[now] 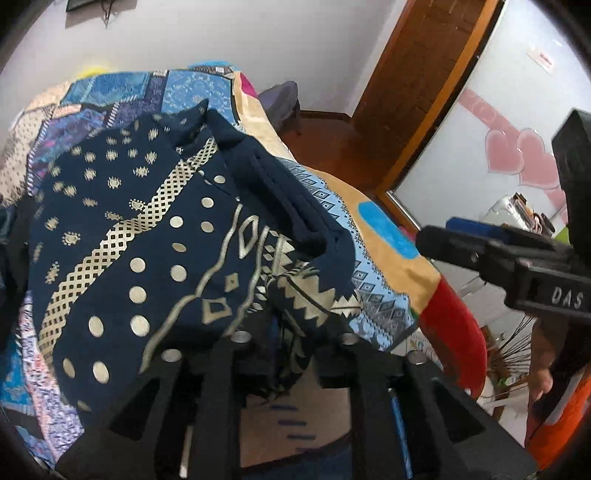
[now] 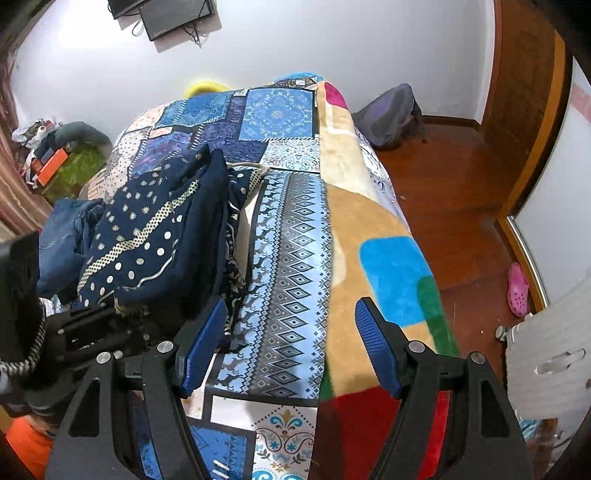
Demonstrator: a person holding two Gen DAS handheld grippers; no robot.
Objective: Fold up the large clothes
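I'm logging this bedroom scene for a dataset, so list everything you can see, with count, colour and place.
navy garment: one, dark blue with gold print, folded on the bed's left part
denim garment: one, blue, left of the navy garment
bed cover: one, blue patchwork, over the bed
blanket: one, tan with blue, green and red blocks, along the bed's right edge
backpack: one, grey-purple, on the floor by the far wall
clog: one, pink, on the wooden floor at right
screens: two, black, on the white wall
left gripper: one, black, cloth between its fingers
right gripper: one, black with blue pads, open above the bed cover
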